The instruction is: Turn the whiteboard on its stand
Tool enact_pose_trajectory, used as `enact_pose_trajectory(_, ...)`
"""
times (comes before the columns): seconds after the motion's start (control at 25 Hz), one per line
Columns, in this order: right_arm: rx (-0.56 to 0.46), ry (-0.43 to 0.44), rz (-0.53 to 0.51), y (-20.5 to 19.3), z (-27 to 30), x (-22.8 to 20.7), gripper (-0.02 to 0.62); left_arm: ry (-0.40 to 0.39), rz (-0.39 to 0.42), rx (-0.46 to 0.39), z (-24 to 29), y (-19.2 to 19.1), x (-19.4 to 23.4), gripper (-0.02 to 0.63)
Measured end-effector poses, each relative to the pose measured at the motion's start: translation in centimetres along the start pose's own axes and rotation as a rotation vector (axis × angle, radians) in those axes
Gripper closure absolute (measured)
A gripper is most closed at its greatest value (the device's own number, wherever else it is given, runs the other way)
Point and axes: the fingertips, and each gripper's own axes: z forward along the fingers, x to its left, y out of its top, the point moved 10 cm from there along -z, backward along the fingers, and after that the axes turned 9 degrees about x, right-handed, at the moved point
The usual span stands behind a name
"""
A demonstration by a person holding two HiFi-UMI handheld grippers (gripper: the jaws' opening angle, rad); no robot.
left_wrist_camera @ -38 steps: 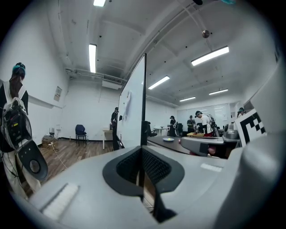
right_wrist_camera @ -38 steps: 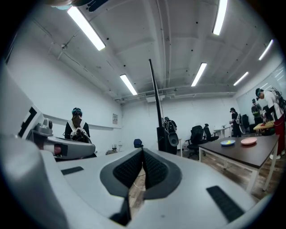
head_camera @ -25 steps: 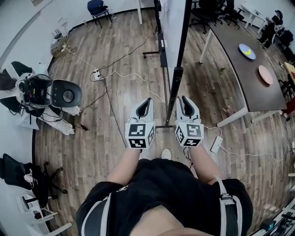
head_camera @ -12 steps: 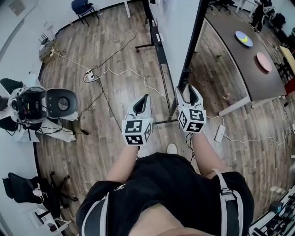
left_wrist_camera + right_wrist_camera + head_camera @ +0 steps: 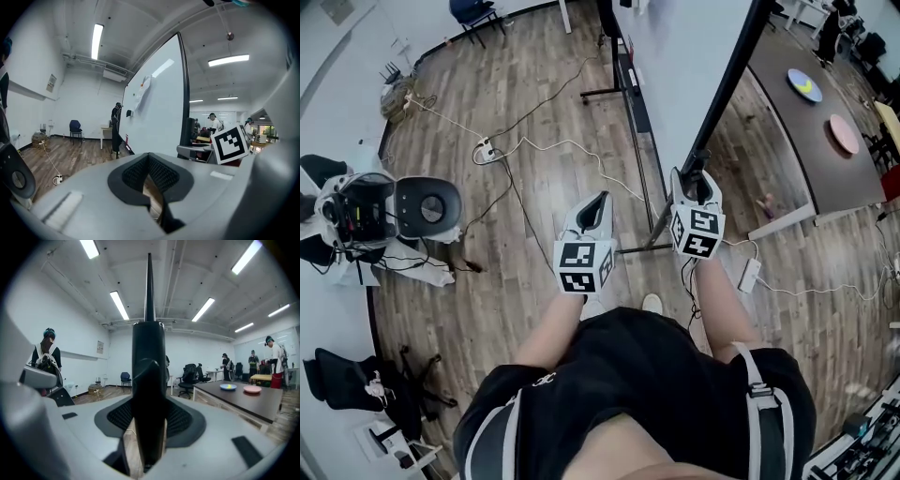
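The whiteboard point(image 5: 675, 66) stands upright on its wheeled stand point(image 5: 630, 80) ahead of me, its white face angled to the left. Its black side frame point(image 5: 727, 94) runs down into my right gripper point(image 5: 695, 178). In the right gripper view that frame point(image 5: 149, 362) fills the gap between the pads, and the jaws are closing on it. My left gripper point(image 5: 598, 202) hovers left of the board at waist height, shut with nothing in it. In the left gripper view the whiteboard point(image 5: 154, 112) rises at the right of the jaws, apart from them.
A dark table point(image 5: 811, 159) with two plates point(image 5: 802, 82) stands to the right. White cables point(image 5: 534, 150) and a power strip point(image 5: 746, 274) lie on the wood floor. A chair with equipment point(image 5: 427, 206) is at the left, a blue chair point(image 5: 473, 11) far back. People stand in the background.
The right gripper opened, moved forward and took the board's black frame between its jaws. The board has swung from edge-on to angled. The left gripper stayed where it was.
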Motion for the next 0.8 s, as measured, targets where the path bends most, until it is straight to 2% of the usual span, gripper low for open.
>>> enact_pose_trajectory(0.16, -0.016, -0.027, 0.004, -0.1, -0.1, 0.2, 0.399, 0.002, -0.005, -0.009, -0.1, 0.4, 1.0, 0.597)
enact_pose_trajectory(0.4, -0.032, -0.034, -0.004, -0.3, -0.7, 1.0, 0.399, -0.036, -0.003, -0.016, -0.4, 0.6, 2.0, 0.597)
enact_pose_trajectory(0.8, -0.043, -0.06, 0.001, -1.7, -4.1, 2.0, 0.4, -0.166, 0.003, 0.005, -1.3, -1.5, 2.6, 0.597)
